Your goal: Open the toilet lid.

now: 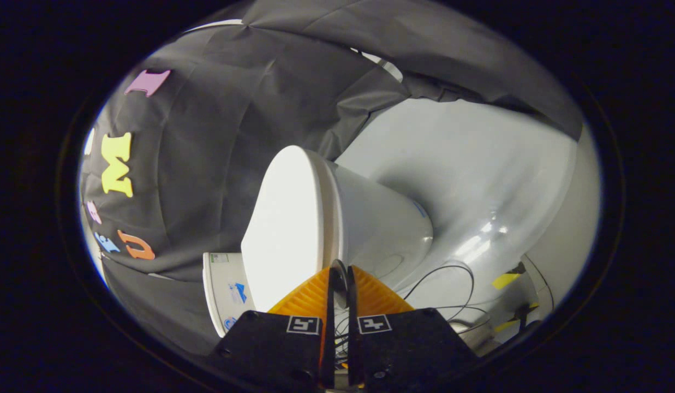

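Note:
The view is turned on its side. The white toilet lid (282, 218) lies down on the seat and bowl (381, 224). My gripper (340, 271) is at the lid's rim, with one finger (307, 297) on the lid's top side and the other on the bowl side. The fingers stand almost together, and a thin light edge of the rim shows in the narrow gap between them. The lid does not look raised off the seat.
A white tank-like part with stickers (223, 295) stands beside the lid, close to the fingers. Beyond the bowl is the pale grey floor (479, 164), with thin black cables (446, 278) and yellow tape marks (503, 281) on it.

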The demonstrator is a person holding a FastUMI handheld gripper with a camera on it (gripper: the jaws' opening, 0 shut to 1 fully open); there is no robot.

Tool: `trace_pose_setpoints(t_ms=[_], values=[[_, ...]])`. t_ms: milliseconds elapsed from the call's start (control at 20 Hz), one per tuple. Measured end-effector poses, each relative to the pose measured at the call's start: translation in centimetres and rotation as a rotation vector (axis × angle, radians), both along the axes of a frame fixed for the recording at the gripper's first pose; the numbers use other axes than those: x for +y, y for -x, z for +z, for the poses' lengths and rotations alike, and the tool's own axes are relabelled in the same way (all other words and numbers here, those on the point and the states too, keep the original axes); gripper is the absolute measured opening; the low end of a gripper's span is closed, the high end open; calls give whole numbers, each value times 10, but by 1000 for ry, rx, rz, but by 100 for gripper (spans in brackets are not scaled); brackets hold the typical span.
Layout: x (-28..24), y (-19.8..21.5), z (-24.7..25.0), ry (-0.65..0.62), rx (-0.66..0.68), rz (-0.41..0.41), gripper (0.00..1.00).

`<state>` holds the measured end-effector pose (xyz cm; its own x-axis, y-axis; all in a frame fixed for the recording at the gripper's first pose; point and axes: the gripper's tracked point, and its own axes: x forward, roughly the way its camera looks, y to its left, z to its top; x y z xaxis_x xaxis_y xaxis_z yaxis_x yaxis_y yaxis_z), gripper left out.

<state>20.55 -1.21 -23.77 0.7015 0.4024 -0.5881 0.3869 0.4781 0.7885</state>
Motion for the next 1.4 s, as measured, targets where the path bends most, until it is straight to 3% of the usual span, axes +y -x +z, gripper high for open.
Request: trace_pose_setpoints(t_ms=[250,1400], values=[[1,0,32,31,-40,14,8],[51,13,167,158,-214,109,8]])
